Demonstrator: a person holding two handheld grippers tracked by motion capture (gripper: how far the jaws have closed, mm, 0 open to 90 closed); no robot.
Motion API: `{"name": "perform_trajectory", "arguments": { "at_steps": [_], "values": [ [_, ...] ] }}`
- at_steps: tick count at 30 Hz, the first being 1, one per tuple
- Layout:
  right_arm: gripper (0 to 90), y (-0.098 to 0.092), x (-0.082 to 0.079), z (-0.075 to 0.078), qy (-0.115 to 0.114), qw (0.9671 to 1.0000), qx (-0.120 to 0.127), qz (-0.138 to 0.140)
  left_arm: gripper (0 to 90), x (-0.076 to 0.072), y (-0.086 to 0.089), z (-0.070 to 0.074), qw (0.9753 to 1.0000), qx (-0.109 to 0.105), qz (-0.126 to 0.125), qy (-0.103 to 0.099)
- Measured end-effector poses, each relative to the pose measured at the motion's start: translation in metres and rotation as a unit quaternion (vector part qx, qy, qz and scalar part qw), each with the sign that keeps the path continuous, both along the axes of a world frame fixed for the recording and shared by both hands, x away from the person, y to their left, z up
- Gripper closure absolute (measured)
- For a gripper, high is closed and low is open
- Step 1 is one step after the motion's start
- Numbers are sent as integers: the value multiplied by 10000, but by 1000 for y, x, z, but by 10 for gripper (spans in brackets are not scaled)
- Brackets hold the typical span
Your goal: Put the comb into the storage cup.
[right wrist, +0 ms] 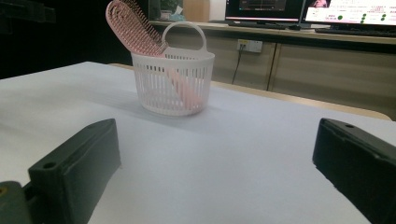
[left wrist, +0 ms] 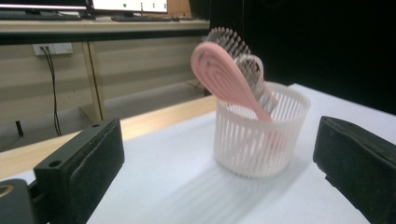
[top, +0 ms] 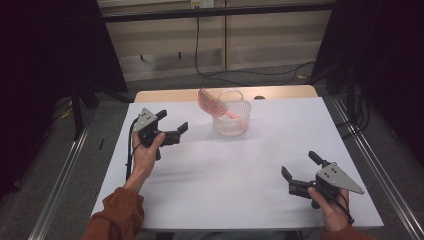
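- A pink hairbrush (top: 210, 102) stands in a small white slatted basket (top: 231, 120) at the far middle of the white table (top: 225, 190); its handle is down inside and its bristled head leans out over the rim, toward the left in the high view.
- In the left gripper view the hairbrush (left wrist: 224, 77) rises from the basket (left wrist: 259, 135) with its smooth pink back toward the camera — the bristles face away.
- The left gripper (top: 172, 127) is held above the table just left of the basket, apart from it, with its jaws spread wide and nothing between them.
- The right gripper (top: 298, 167) sits near the front right of the table, well apart from the basket; its jaws are also wide apart and empty.
- From the right gripper view the basket (right wrist: 173, 84) shows its loop handle upright, and the hairbrush (right wrist: 133, 28) tilts out to the left (bristles toward the basket handle).
- Each gripper is in one of the person's hands; orange sleeves (top: 117, 215) show at the bottom edge of the high view.
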State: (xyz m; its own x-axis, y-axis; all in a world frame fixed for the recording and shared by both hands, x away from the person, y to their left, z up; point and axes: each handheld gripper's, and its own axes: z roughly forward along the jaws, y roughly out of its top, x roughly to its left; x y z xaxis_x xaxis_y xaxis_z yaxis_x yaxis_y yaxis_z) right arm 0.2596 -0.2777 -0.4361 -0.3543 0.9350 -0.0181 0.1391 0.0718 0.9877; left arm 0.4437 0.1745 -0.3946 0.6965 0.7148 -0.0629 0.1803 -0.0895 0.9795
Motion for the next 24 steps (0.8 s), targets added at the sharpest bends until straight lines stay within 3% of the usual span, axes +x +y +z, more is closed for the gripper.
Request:
{"name": "perform_trajectory", "arguments": {
  "at_steps": [3,6,14,19,24],
  "values": [
    [2,0,0,0,-3,10000,-19,3,30,-4,3,-1,10000,-46,34,-44],
    [2,0,0,0,2,10000,-21,6,29,-10,7,-4,9993,-341,131,52],
    [2,0,0,0,-6,10000,-2,11,27,-27,12,-5,9996,3,210,-166],
    [2,0,0,0,-13,10000,-20,-6,27,-35,14,-6,9997,46,120,-231],
    [2,0,-1,0,-22,10000,-14,-15,24,-42,20,-7,9995,49,239,-208]
  ]
}}
